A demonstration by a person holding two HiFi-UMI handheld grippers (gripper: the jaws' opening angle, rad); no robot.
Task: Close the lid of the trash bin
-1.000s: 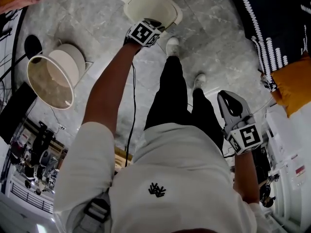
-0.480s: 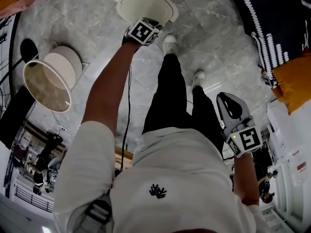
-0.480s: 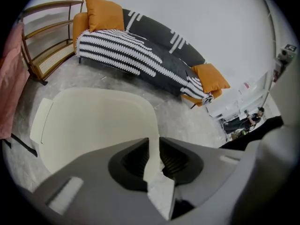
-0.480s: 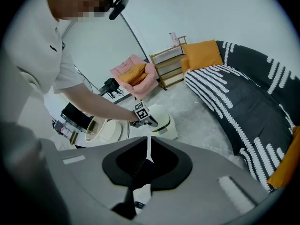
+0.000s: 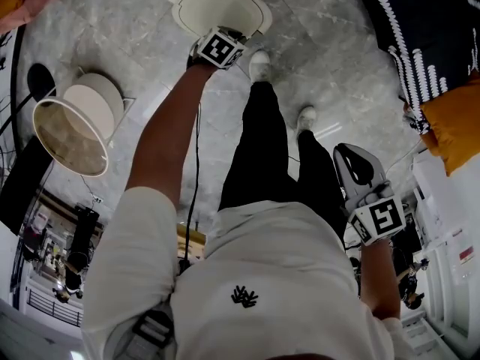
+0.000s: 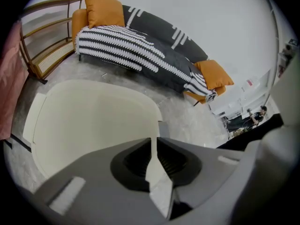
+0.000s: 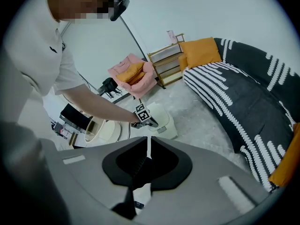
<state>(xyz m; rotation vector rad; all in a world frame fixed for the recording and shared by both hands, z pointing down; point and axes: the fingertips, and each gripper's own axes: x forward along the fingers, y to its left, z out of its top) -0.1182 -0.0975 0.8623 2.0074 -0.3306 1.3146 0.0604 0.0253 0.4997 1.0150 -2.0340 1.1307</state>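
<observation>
The cream trash bin (image 5: 217, 6) stands on the grey floor at the top of the head view, its lid (image 6: 89, 121) lying low and flat over it. My left gripper (image 5: 227, 34) reaches down to the lid's near edge at the end of a straight arm. Its jaws (image 6: 153, 138) are closing to a narrow gap, with nothing between them and the lid just beyond the tips. My right gripper (image 5: 351, 151) hangs by the person's right leg, far from the bin, shut on nothing. The right gripper view shows the bin (image 7: 163, 122) and the left gripper's marker cube (image 7: 142, 115).
A round cream container with a tilted round lid (image 5: 71, 130) stands to the left of the bin. A sofa with a black-and-white blanket (image 5: 427, 28) and an orange cushion (image 5: 454, 122) lines the right. A wooden rack (image 7: 168, 62) and a pink seat (image 7: 133, 74) stand behind the bin.
My left gripper has sunk toward the bin, and the lid has gone down under it, from showing the bin's inside to lying flat. The right gripper has stayed put.
</observation>
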